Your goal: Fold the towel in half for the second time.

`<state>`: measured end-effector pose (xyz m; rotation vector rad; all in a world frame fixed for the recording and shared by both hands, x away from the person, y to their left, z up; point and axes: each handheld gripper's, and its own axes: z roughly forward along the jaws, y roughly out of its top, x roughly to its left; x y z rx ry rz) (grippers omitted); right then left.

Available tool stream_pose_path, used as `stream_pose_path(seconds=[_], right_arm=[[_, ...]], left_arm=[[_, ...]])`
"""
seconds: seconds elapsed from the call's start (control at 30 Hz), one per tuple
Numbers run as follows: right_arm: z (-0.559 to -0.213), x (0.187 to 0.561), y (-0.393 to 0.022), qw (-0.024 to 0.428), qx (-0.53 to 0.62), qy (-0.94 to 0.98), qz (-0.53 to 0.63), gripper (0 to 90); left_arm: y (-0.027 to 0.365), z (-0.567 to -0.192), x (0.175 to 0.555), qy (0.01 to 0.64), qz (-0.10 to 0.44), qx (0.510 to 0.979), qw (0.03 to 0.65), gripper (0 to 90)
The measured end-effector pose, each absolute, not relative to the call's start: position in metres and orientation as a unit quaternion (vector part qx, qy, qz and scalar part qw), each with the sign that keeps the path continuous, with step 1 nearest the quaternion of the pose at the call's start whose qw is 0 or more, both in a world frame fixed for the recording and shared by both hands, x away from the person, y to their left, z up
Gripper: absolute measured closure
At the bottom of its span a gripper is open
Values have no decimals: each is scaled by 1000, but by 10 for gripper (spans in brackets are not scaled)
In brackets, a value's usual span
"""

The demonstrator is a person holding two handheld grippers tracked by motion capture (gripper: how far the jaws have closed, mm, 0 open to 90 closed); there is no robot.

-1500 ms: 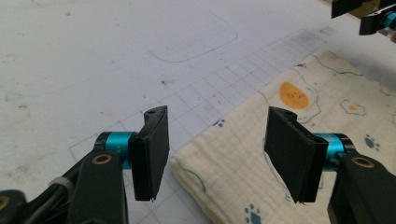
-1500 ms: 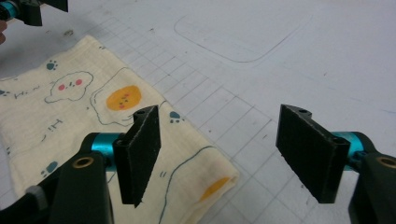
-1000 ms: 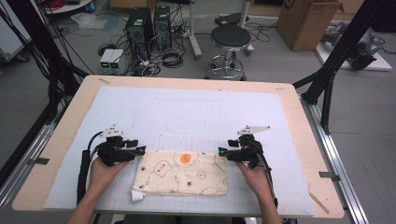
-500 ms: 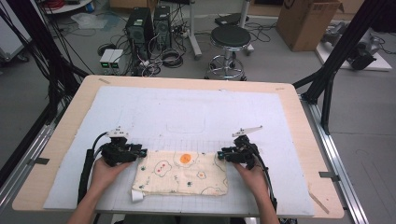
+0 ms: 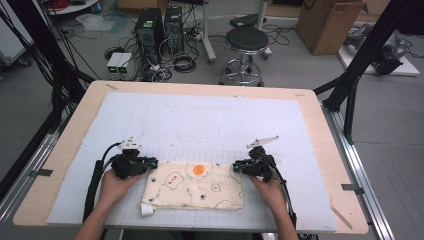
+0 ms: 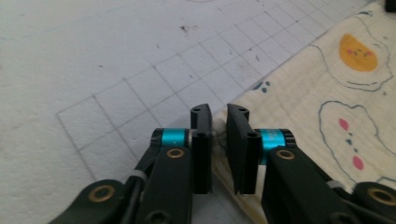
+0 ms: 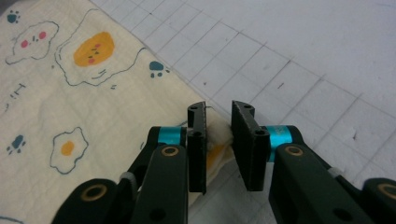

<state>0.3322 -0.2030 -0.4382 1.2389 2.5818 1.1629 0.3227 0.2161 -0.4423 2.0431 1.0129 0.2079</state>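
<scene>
Cloth: a cream-coloured, soft folded cloth with fried-egg and paw drawings [image 5: 194, 186] lies flat on the white squared mat [image 5: 200, 125], at the near side of the table, right in front of the person.

Long way of the cloth: it runs from left to right, from one hand across to the other.

Left gripper [image 6: 219, 126]: it sits at the far left corner of the cloth. Its black jaws have just been closing and now stand close together. The edge of the cloth is between them, and they look like they are pinching it.

Right gripper [image 7: 218, 122]: it sits at the far right corner of the cloth. Its jaws have just been closing too. A little bunch of cream cloth is squeezed between them.

Which hand is nearer: neither. Each hand has its own corner, one at each end of the far edge, as the high view shows [image 5: 131, 165] [image 5: 252, 166].

Which way the cloth lies from the jaws: most of it lies toward the person and between the two hands.

What the next move needs: I think both corners must go up together and stay level, so the cloth does not slip or twist.
</scene>
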Motion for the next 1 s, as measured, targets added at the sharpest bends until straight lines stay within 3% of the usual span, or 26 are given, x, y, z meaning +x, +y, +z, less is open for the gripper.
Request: stream_pose_path(seconds=[0.47,1.0], right_arm=[[-435,337,-209,-18,397,823,407,854],[-412,362,-210,2,394,824,406,857]], left_arm=[[219,-434,326,417,79,795,433,840],[226,-416,357,442,73,767,459,844]])
